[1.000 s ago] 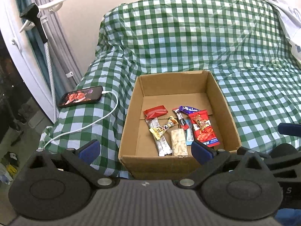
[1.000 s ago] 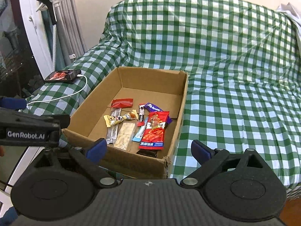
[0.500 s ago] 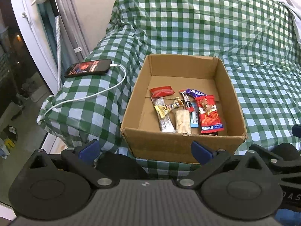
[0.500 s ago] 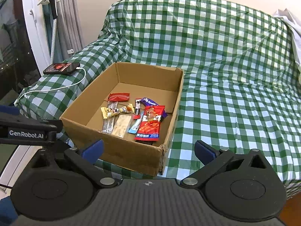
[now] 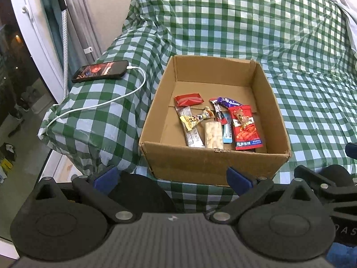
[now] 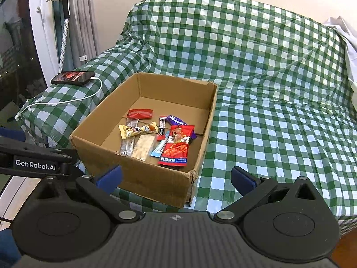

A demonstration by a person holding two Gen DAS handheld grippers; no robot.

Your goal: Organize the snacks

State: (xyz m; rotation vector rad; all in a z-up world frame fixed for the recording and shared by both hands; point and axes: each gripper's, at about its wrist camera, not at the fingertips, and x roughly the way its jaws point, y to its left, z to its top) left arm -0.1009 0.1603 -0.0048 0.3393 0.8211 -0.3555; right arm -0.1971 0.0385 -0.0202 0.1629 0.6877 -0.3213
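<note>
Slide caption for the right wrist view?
Open right hand-held gripper facing a cardboard box of snacks on a green checked cover.

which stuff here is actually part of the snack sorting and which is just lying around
Part of the job:
cardboard box
red snack packet
purple wrapper
small red pack
clear pack of pale pieces
yellow candy wrapper

Just lying about:
phone
white charging cable
checked cover
</note>
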